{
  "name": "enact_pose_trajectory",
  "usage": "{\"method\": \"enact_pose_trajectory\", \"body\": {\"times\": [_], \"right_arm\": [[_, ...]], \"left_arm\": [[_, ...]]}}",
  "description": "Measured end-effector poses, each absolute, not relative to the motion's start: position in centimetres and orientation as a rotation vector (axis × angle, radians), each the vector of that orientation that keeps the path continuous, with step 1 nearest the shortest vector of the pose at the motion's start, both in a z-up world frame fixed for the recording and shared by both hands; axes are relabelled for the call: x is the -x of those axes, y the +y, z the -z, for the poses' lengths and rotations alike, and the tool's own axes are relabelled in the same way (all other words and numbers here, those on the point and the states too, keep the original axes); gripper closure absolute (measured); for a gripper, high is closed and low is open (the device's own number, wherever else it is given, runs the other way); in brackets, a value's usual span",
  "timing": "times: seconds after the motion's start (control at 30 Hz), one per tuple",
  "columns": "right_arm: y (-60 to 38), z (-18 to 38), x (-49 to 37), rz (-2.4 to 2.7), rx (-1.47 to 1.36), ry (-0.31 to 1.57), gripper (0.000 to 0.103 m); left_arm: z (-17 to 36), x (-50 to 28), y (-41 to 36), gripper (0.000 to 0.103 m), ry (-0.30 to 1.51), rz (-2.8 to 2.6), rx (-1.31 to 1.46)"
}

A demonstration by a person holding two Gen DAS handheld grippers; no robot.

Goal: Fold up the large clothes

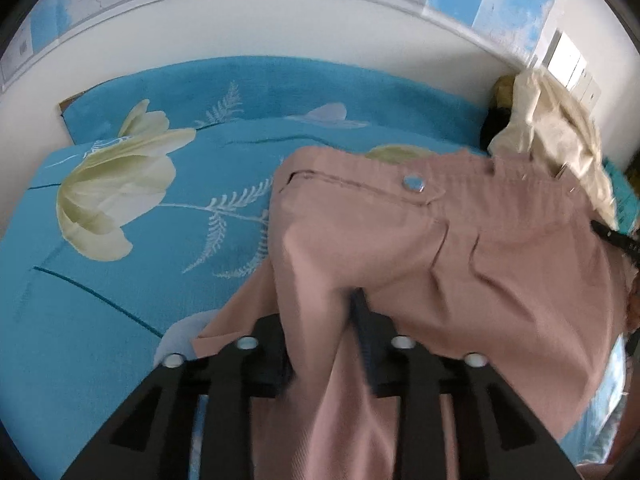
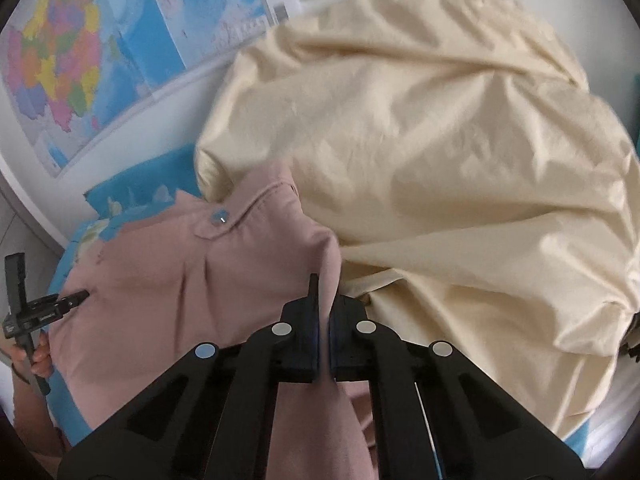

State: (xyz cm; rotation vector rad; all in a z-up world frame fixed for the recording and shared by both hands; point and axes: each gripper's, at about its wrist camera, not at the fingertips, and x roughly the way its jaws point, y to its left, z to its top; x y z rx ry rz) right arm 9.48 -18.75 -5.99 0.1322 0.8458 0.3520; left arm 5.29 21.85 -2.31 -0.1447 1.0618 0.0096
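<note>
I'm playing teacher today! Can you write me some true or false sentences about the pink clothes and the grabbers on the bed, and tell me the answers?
1. The right gripper is pinching the pink garment. True.
2. The pink garment has a round shiny button. True.
3. The bedcover is plain red. False: it is blue with pale flowers and fern leaves.
4. The cream fabric lies folded flat under the pink garment. False: it is a rumpled heap beside it.
5. A fold of the pink garment runs between the fingers of the left gripper. True.
6. The wall has maps on it. True.
</note>
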Motion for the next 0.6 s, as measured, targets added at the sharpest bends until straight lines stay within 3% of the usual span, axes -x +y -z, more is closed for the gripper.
{"method": "enact_pose_trajectory", "body": {"times": [0.13,0.2,0.23,0.43,0.53,0.6], "right_arm": [[-19.5,5.5,-8.9,-0.353,-0.177,0.843,0.087],[-19.9,4.4,-7.8,-0.335,-0.164,0.806,0.071],[-20.0,3.9,-7.3,-0.325,-0.154,0.787,0.056],[-17.8,1.9,-3.3,-0.438,-0.070,0.685,0.057],[-15.6,3.7,-3.9,-0.459,0.016,0.743,0.062],[-15.2,5.4,-5.2,-0.435,0.025,0.800,0.072]], "left_arm": [[1.3,-3.8,21.8,0.061,1.022,-0.018,0.124],[0.5,-2.8,22.2,0.059,0.992,-0.017,0.130],[0.1,-2.4,22.4,0.055,0.980,-0.016,0.135],[-1.8,0.9,21.8,0.052,0.898,0.069,0.139],[0.0,0.3,21.2,0.052,0.957,0.040,0.100],[1.4,-0.3,21.9,0.055,0.988,0.000,0.112]]}}
